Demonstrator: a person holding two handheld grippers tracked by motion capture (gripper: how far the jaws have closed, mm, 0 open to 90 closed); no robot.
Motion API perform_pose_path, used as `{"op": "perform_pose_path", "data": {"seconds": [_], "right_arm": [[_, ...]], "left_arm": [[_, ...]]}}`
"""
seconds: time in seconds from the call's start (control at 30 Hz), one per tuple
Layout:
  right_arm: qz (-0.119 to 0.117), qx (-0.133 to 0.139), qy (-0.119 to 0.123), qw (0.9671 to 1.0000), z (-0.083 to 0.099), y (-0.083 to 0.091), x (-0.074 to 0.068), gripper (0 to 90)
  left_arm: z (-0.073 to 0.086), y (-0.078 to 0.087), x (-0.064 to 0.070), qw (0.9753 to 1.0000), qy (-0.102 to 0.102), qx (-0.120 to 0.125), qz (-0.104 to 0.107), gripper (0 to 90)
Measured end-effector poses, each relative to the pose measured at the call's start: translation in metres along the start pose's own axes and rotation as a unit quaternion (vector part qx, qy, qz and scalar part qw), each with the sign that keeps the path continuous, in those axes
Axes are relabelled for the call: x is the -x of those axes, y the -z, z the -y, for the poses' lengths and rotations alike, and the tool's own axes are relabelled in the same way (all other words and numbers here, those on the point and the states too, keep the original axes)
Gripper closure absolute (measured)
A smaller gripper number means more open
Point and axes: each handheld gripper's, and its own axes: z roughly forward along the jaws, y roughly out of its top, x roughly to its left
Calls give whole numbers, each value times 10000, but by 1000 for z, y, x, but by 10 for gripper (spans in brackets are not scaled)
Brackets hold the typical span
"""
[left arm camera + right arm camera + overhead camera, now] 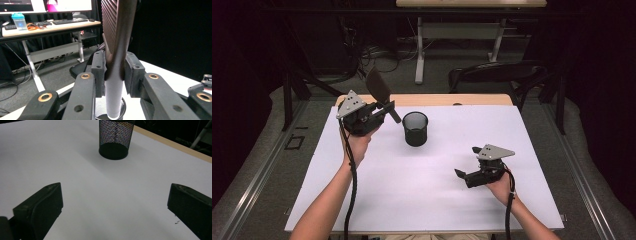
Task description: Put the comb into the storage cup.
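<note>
spatula (117, 37) clamped in left gripper (113, 72), beside cup (415, 128).

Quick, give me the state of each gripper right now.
Left gripper: shut on the dark spatula, above the mesh cup.
Right gripper: open, holding nothing.

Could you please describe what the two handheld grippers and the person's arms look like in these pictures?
Both the left gripper and the right gripper are black two-jaw tools, each topped by a grey three-cornered plate with small holes. A black ribbed cable trails from each along the forearm. In the left gripper view, brass-coloured bushings ring the linkage pivots. The right gripper's blocky black pads look matte. The forearms are bare; no sleeves are visible.
</note>
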Motion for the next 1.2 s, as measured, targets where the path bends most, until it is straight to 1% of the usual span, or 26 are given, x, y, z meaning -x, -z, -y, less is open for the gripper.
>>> {"op": "perform_pose_path", "data": {"seconds": [0.23, 0.37, 0.5, 0.57, 0.73, 0.93, 1.07, 1.2], "right_arm": [[1, -22, -7, 10000, 0, 0, 0, 0], [32, -47, 9, 10000, 0, -1, 0, 0], [37, -43, 22, 10000, 0, -1, 1, 0], [25, -59, 3, 10000, 1, -1, 1, 0], [13, -87, 40, 10000, 0, -1, 1, 0], [9, -89, 40, 10000, 1, -1, 1, 0], [7, -97, 64, 9999, 0, -1, 1, 0], [-1, -118, 71, 9999, 1, -2, 2, 0]], "left_arm": [[0, -9, -4, 10000, 53, -13, -50, 729], [-1, -13, -6, 10000, 40, -48, -54, 729], [-2, -17, -8, 10000, 72, -39, -53, 730], [-2, -18, -8, 10000, 56, -40, -61, 729], [-4, -23, -9, 9999, 91, 14, -56, 729], [-6, -28, -10, 9999, 63, -29, -73, 730], [-6, -32, -11, 9999, 77, 29, -75, 729], [-4, -37, -11, 10000, 59, -13, -55, 730]]}}
